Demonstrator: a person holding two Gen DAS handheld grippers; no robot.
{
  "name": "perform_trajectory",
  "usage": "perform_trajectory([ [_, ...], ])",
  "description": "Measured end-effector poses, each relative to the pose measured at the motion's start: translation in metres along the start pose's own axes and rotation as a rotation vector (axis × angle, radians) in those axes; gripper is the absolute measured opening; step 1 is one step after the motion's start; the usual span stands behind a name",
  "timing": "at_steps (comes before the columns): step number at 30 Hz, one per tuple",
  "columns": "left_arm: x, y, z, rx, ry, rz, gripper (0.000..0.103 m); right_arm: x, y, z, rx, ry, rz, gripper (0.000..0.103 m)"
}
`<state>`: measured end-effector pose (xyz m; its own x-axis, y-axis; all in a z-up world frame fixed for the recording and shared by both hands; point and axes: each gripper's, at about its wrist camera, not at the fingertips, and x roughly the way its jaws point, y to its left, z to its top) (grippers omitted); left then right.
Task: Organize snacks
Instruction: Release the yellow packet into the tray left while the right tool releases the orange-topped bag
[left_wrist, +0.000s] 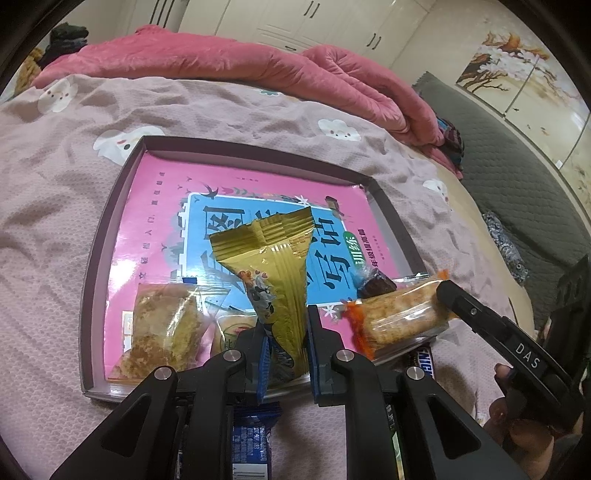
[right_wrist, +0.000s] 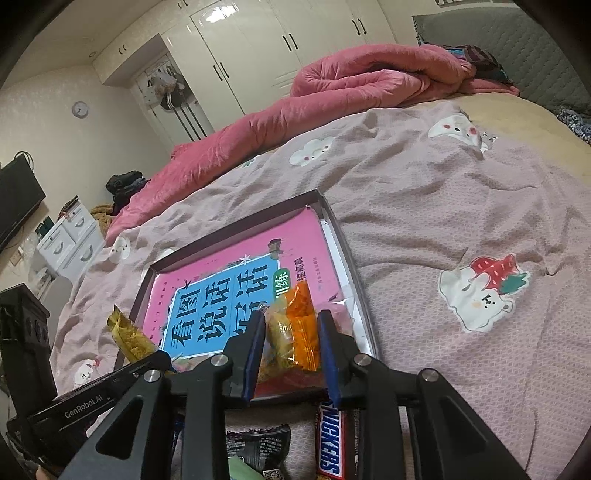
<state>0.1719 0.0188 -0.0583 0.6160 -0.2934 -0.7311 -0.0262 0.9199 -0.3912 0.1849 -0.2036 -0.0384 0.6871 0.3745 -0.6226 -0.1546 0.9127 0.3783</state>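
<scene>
Left wrist view: pinches a gold packet (left_wrist: 273, 266) by its lower end in the left tool (left_wrist: 286, 319), jaws narrow, keeping it upright over the near edge of the tray (left_wrist: 96, 258), probably to lower it into a free spot. Clamps an orange packet (right_wrist: 299, 328) between the close-set pads of the right tool (right_wrist: 291, 317), just over the tray's near right corner. Leaves a crumbly cake (left_wrist: 162, 325) lying on the book (left_wrist: 166, 206) lining the tray, and a chocolate bar (right_wrist: 328, 443) outside on the bed cover (right_wrist: 443, 206), likely awaiting its turn.
</scene>
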Motion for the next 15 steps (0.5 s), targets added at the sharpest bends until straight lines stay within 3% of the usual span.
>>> perform_trajectory([
  [8, -0.001, 0.0, 0.0, 0.003, 0.0, 0.004, 0.018, 0.005, 0.011, -0.005, -0.048, 0.021, -0.008, 0.03],
  [15, -0.002, 0.002, 0.0, -0.006, 0.003, 0.012, 0.027, 0.007, 0.013, -0.008, -0.055, 0.04, 0.0, 0.03],
])
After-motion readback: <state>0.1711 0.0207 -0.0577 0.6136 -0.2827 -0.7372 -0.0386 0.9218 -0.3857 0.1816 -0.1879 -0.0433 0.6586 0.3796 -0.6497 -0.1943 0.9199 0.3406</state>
